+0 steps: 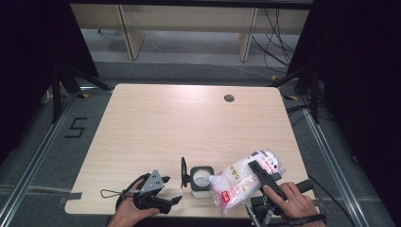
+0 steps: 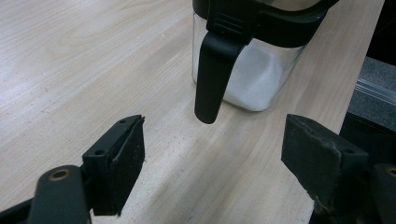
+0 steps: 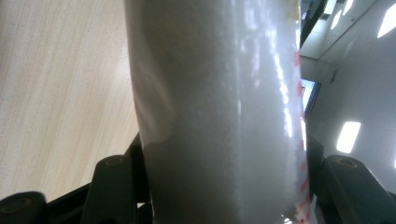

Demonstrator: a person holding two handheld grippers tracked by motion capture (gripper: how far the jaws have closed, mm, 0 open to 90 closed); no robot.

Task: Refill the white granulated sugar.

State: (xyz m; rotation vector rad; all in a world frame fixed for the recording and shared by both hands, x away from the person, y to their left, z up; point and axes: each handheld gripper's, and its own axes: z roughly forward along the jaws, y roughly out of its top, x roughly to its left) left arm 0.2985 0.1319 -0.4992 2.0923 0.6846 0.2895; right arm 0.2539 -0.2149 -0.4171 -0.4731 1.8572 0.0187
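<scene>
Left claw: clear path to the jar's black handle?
Probably yes. The left claw is open, aimed at the handle of the jar, with bare table between.

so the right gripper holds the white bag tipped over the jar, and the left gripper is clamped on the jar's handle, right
Not quite. The left gripper is open, its jaws apart and short of the jar's handle, as the left gripper view shows. The right gripper does hold the white bag tipped over the jar.
</scene>
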